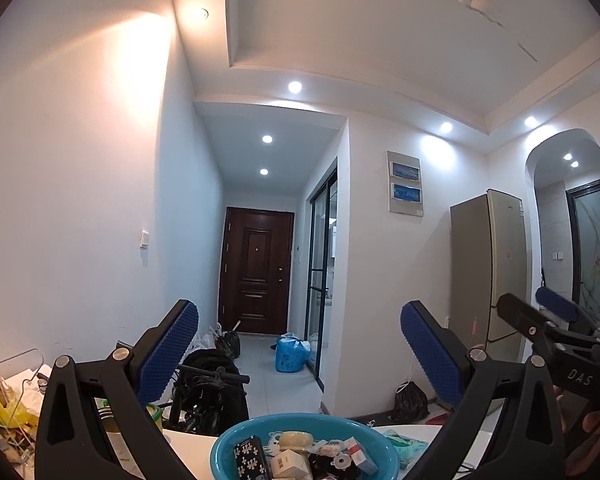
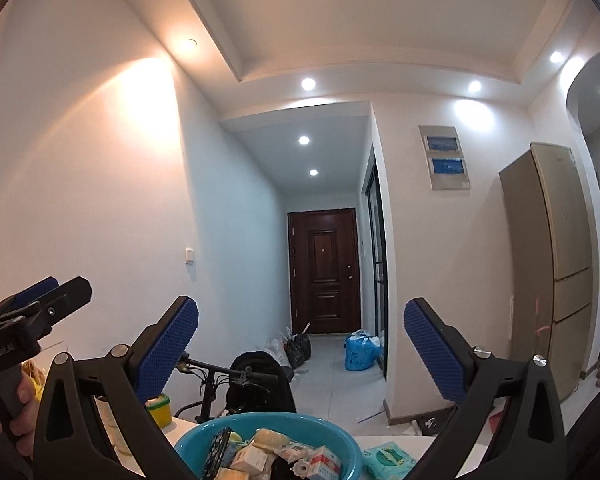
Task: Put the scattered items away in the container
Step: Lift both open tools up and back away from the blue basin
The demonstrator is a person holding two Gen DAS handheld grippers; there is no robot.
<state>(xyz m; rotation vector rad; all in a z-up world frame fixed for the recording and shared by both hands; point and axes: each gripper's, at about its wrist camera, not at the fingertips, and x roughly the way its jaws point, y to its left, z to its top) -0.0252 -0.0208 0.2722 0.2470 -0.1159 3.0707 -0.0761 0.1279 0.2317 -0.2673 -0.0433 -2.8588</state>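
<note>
Both grippers, left (image 1: 299, 344) and right (image 2: 301, 342), hang wide open and empty above the blue basin (image 1: 224, 446) already heaped with items, while a green packet (image 2: 388, 459) beside it looks like the next pickup, needing a downward reach.

Bright ceiling spotlights (image 1: 295, 87), wall glare, fisheye edge distortion

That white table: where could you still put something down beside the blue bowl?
The bare tabletop shows between the blue bowl and the yellow-lidded jar. To the bowl's right, the green tissue pack takes the near space. The bowl itself is heaped with boxes. The far left by the wire hangers is crowded.
</note>
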